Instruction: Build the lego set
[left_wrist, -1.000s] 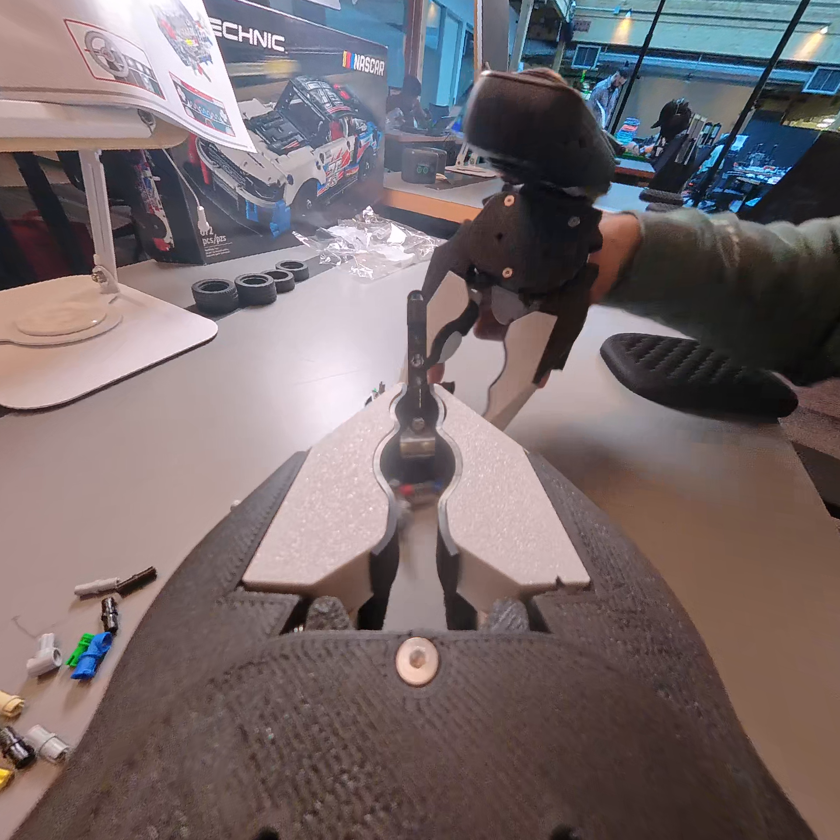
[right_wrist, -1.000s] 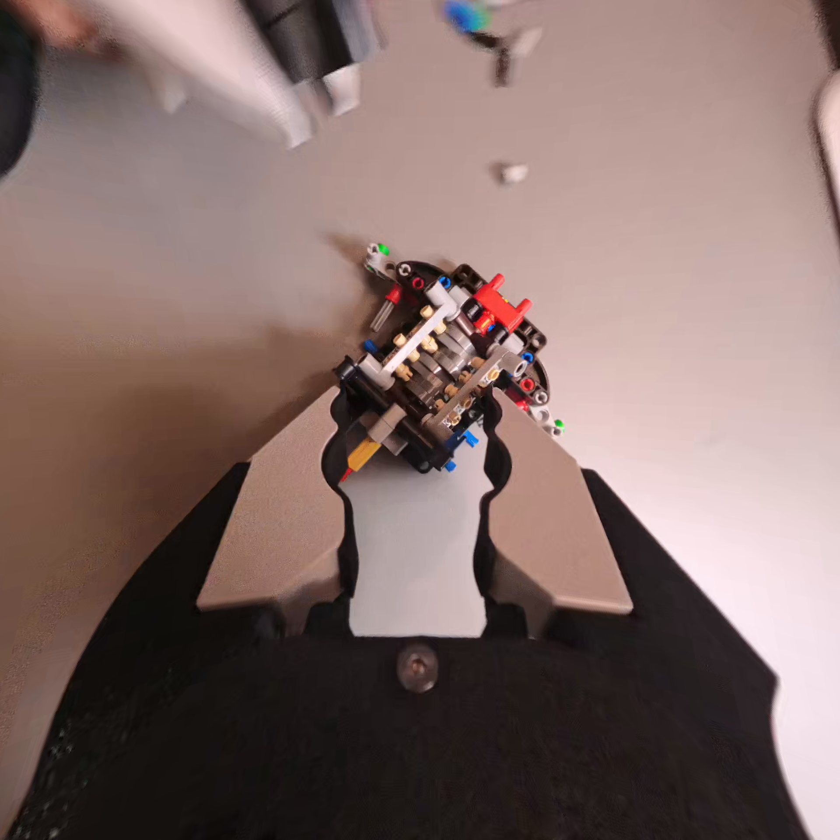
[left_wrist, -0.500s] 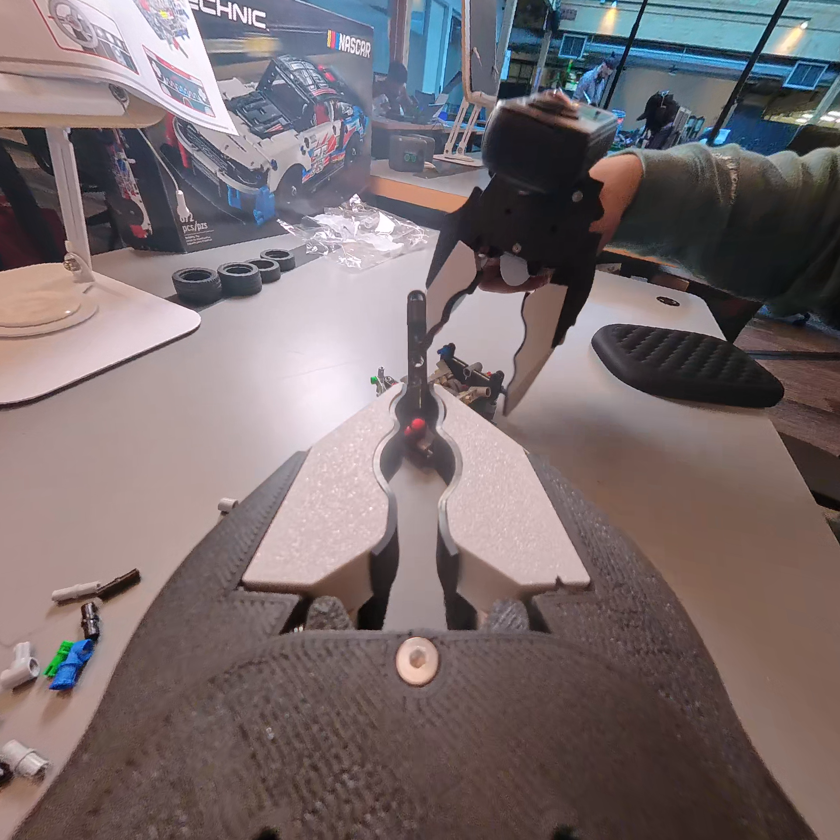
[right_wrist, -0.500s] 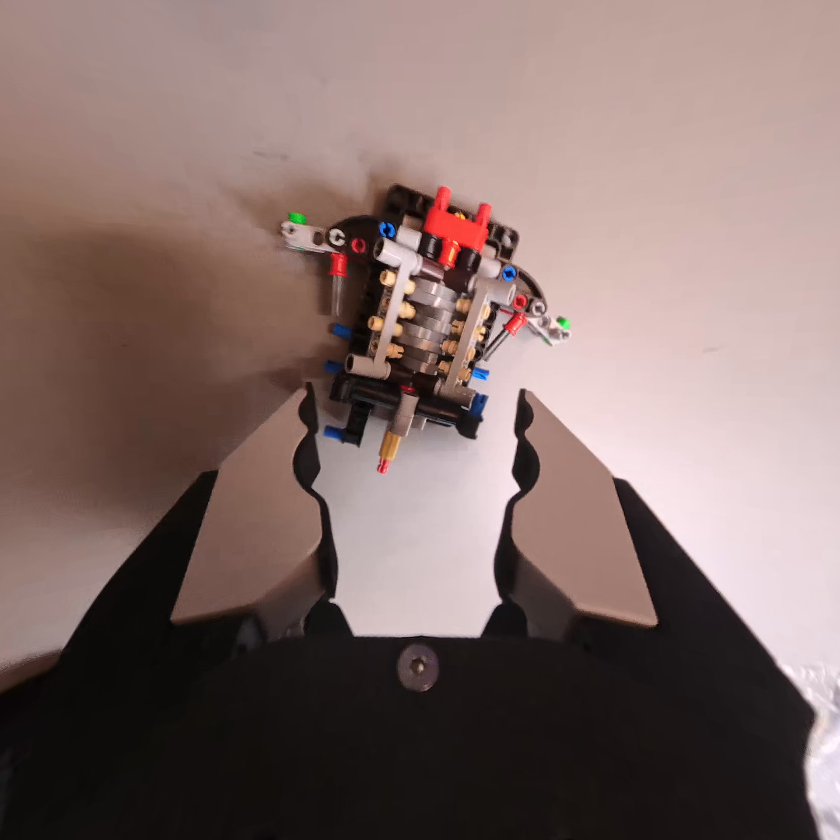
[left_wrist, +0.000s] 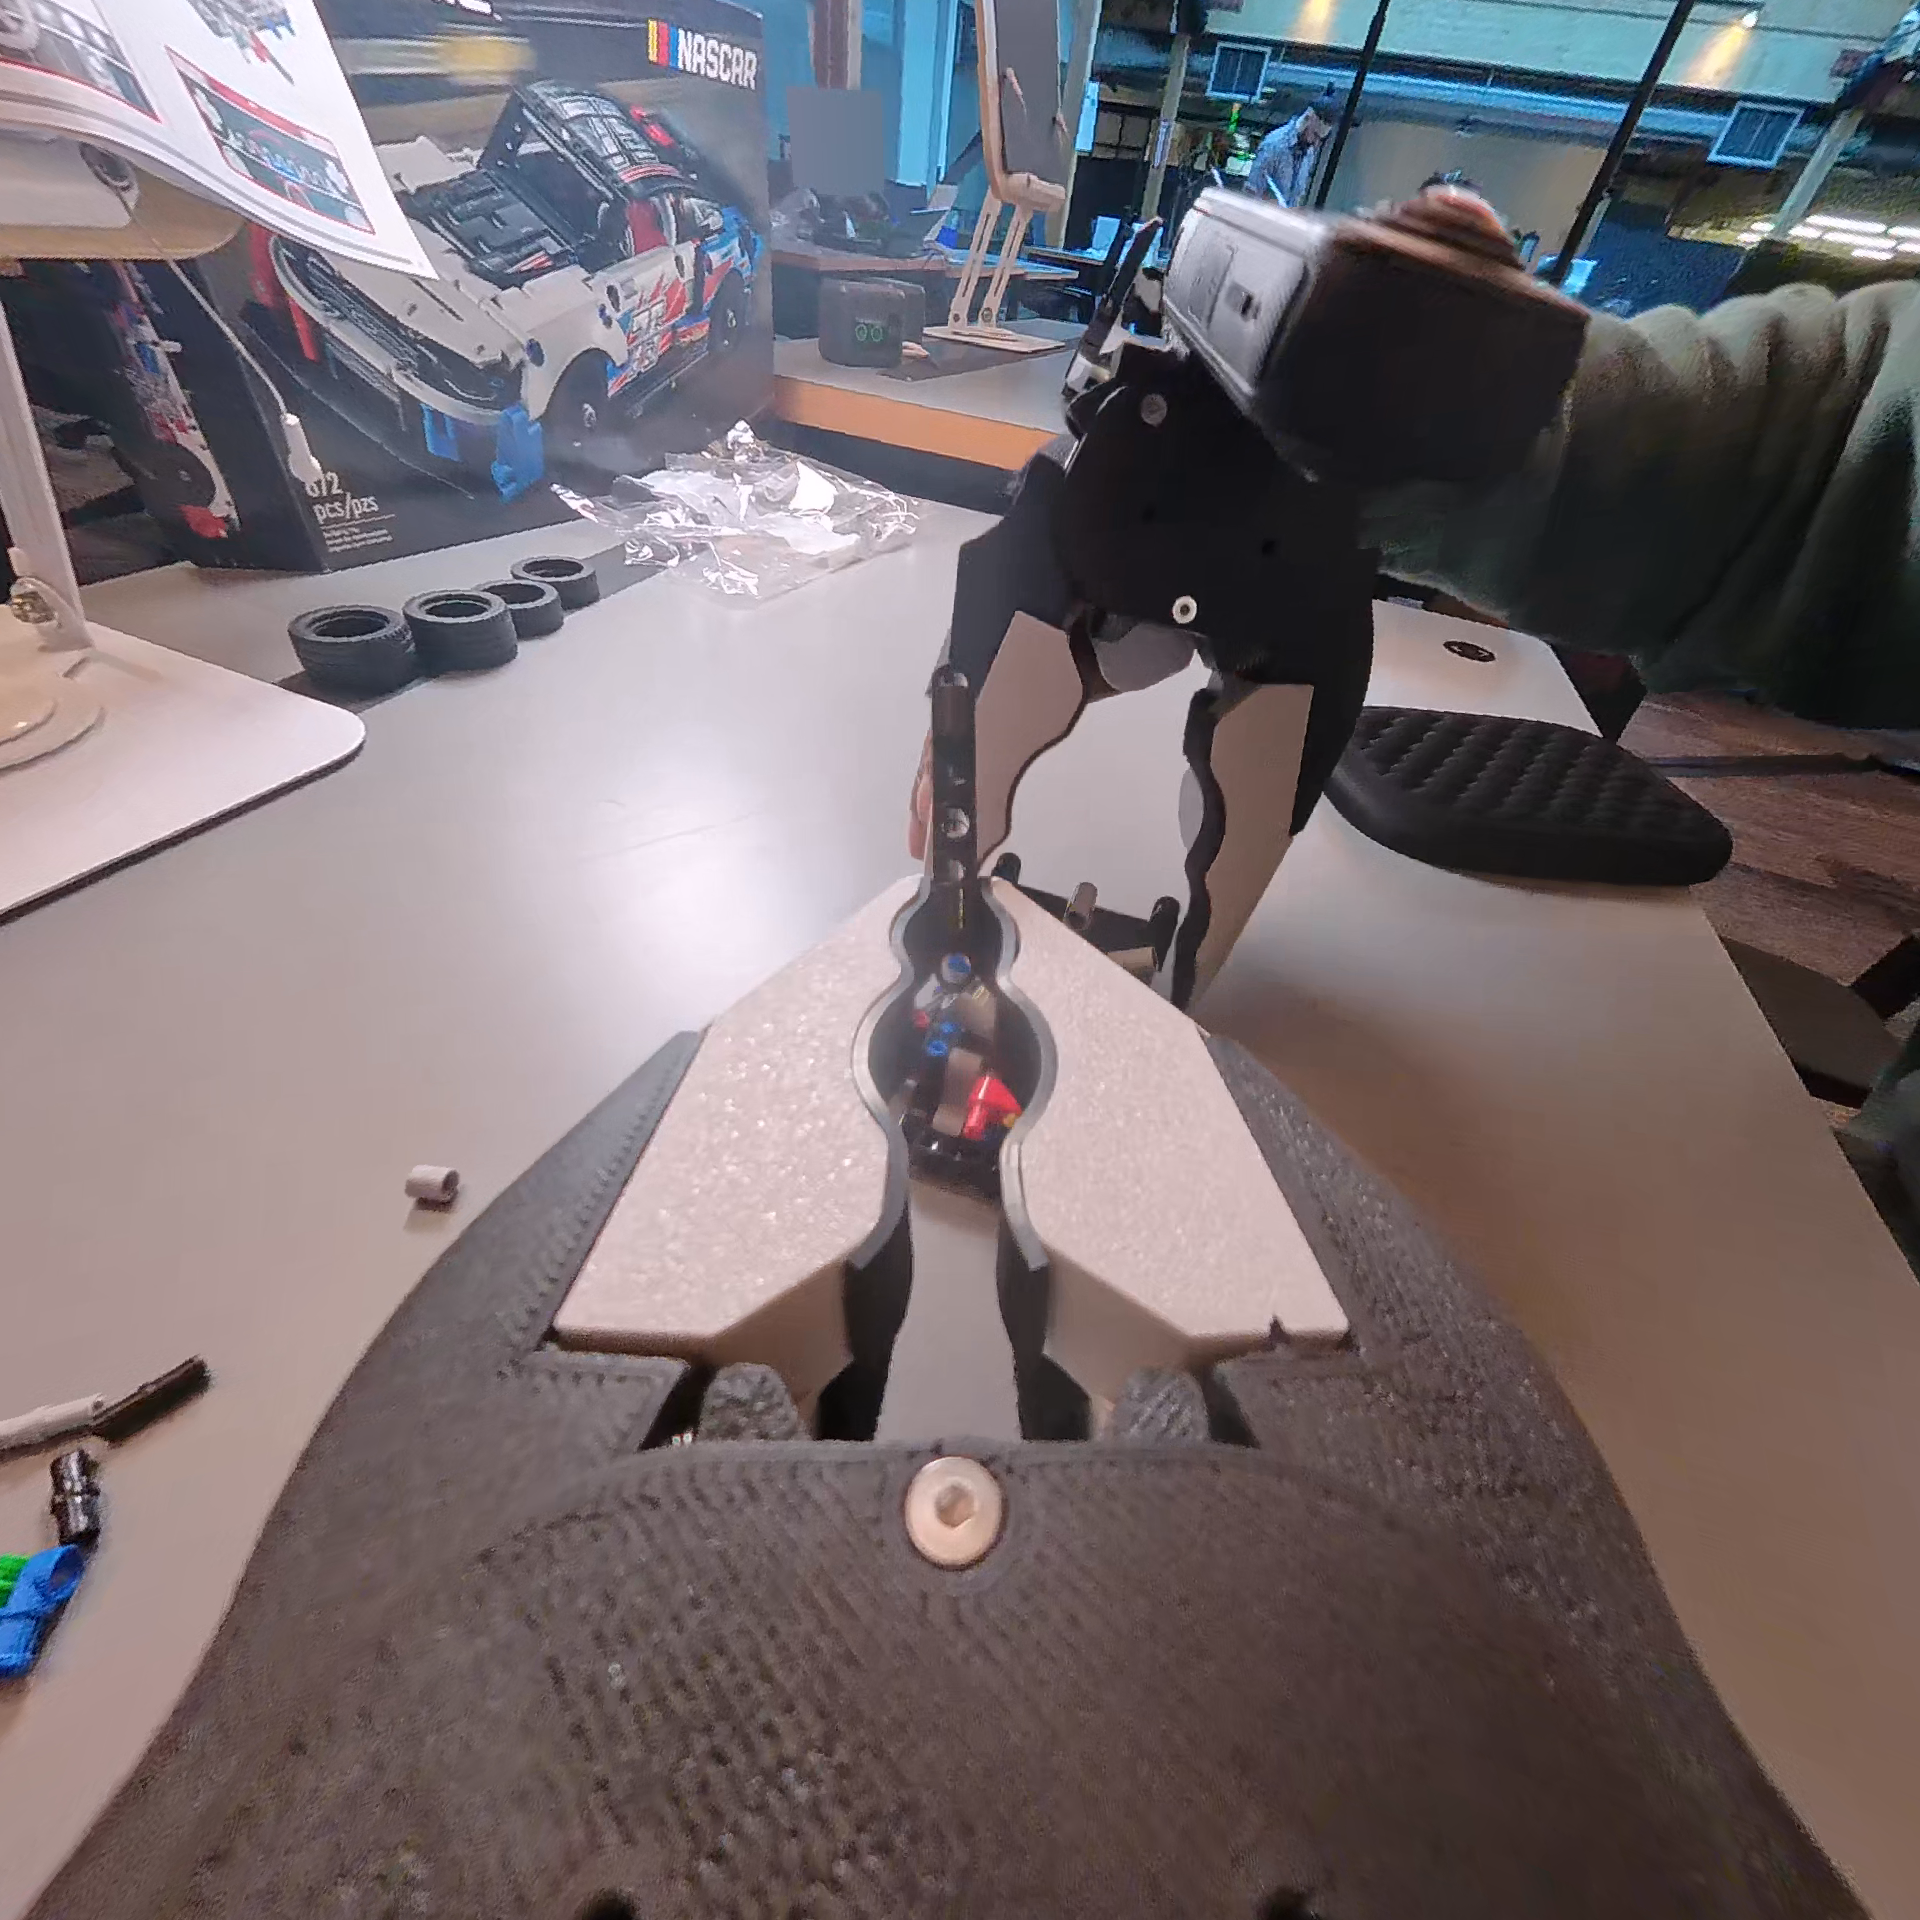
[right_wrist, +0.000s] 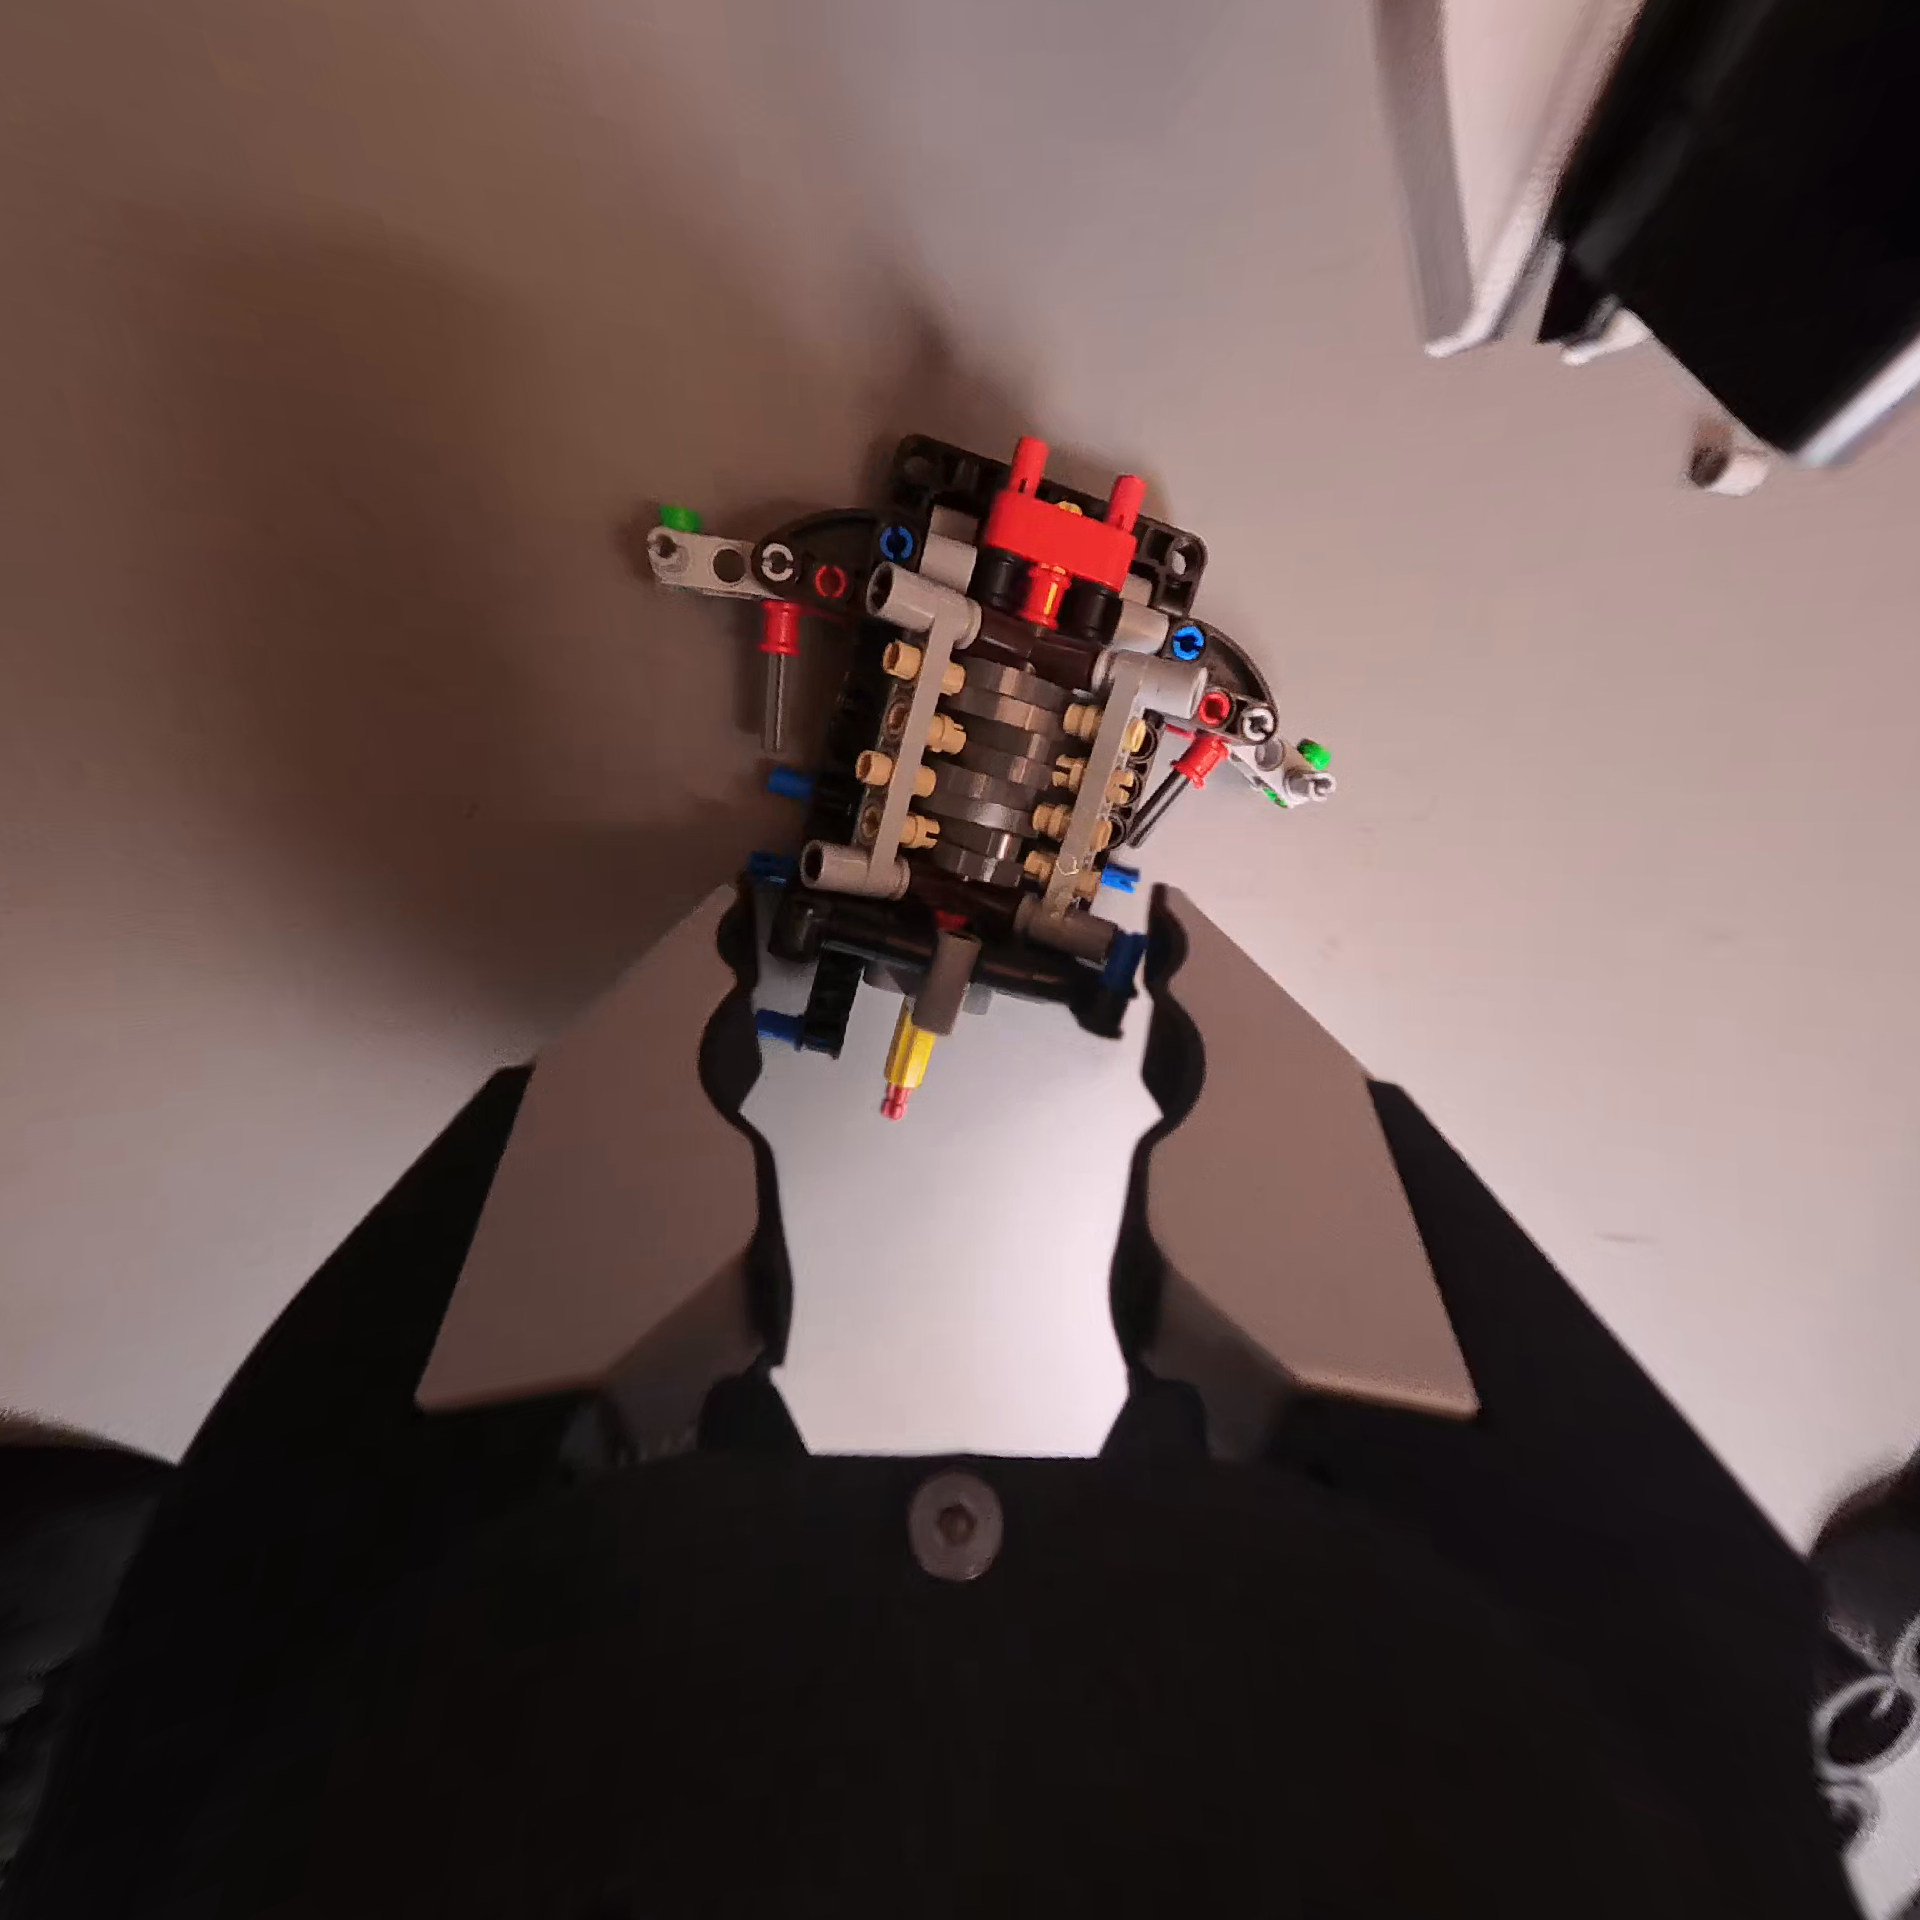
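A partly built lego assembly (right_wrist: 997, 727), grey and black with a red piece at its far end, lies on the table. My right gripper (right_wrist: 945, 914) is open and points down, its fingertips on either side of the assembly's near end. My left gripper (left_wrist: 951, 904) is shut on a thin black lego beam (left_wrist: 951, 769) that stands upright out of its tips. The right gripper (left_wrist: 1081, 935) also shows in the left wrist view, just beyond the beam. There my left fingers hide most of the assembly (left_wrist: 1112, 920).
Several black tyres (left_wrist: 447, 634), the lego box (left_wrist: 520, 260) and an empty plastic bag (left_wrist: 748, 520) stand at the back left. A booklet stand's white base (left_wrist: 156, 748) is on the left. Loose small parts (left_wrist: 62, 1507), a grey bush (left_wrist: 431, 1184) and a black pad (left_wrist: 1517, 800) lie around. Across from one pair of fingers to the other is roughly 11 centimetres. Both grippers' tips are roughly 15 centimetres from the grey bush (left_wrist: 431, 1184). It is also in sight in the right wrist view (right_wrist: 1741, 444).
My right gripper has turned to line up with the assembly, opened wider, then come down around its near end. My left gripper has moved closer to the assembly with the beam.
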